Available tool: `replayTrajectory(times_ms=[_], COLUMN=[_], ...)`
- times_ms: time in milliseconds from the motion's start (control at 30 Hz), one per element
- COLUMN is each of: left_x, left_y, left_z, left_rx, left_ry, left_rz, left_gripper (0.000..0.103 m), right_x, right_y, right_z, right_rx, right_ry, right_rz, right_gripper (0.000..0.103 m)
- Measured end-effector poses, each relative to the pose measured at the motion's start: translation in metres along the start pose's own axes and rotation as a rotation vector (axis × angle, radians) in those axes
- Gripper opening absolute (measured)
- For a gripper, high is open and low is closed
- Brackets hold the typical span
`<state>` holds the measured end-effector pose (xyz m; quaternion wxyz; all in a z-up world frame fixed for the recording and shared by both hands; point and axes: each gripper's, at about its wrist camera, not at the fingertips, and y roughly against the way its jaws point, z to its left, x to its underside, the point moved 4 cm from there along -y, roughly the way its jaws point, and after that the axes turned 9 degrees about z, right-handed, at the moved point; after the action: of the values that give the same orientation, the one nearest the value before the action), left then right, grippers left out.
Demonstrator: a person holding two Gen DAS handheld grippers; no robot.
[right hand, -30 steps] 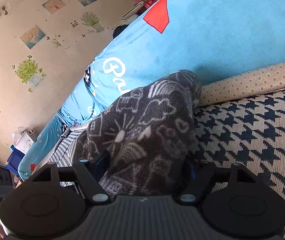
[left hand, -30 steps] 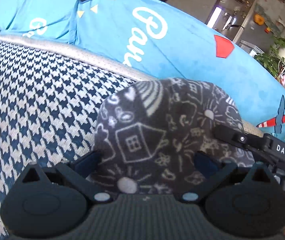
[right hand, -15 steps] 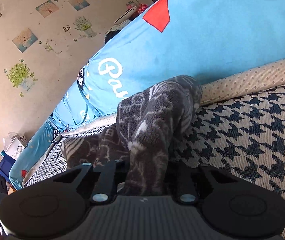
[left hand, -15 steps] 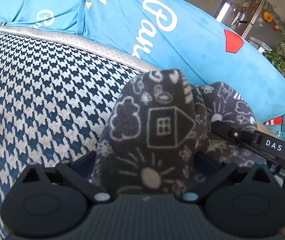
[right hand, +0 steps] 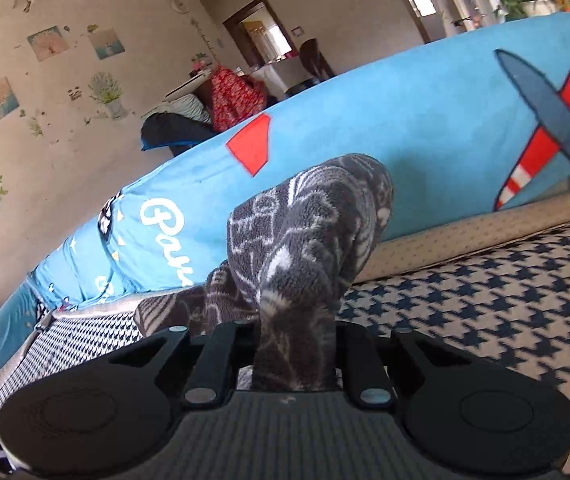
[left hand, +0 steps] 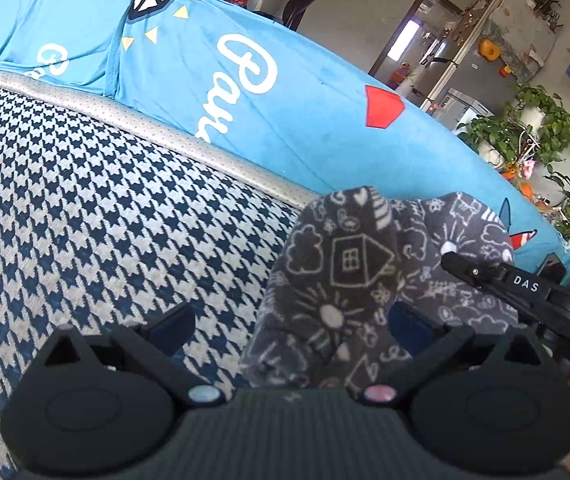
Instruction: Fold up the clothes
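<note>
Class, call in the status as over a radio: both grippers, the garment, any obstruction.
Right gripper just closed, shut on grey fleece garment. Left gripper open, fleece lying between its fingers. Houndstooth cushion underneath; nothing in the way.

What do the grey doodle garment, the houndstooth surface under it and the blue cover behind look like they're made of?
Grey doodle garment: probably fleece; matte, fuzzy, thick nap, soft rounded folds.
Houndstooth surface: looks like woven upholstery; flat, a visible weave grain, navy on cream.
Blue cover: likely short-pile plush or velvet; smooth with faint brushed shading, printed lettering and an airplane.
</note>
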<state>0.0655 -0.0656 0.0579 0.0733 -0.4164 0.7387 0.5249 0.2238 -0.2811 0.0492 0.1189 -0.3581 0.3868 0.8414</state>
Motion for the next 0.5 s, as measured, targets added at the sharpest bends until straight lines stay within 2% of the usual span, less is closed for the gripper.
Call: replayTrajectory(times_ms=[167, 300, 500], left_x=[0.014, 0.031, 0.067], left_y=[0.014, 0.026, 0.054], left_z=[-0.018, -0.028, -0.031], left_rx=[0.053, 0.076, 0.079], left_ry=[-0.033, -0.062, -0.082], left_rz=[0.012, 0.033, 0.042], left_gripper=[0.103, 0.103, 0.103], right_x=[-0.007, -0.001, 0.018], right_y=[0.055, 0.103, 0.168], right_z=[-0.045, -0.092, -0.126], right_rx=[0.171, 0.307, 0.49], right_ry=[-0.09, -0.23, -0.292], right_rz=[-0.095, -0.156, -0.212], right_gripper=[0.015, 0.015, 0.016])
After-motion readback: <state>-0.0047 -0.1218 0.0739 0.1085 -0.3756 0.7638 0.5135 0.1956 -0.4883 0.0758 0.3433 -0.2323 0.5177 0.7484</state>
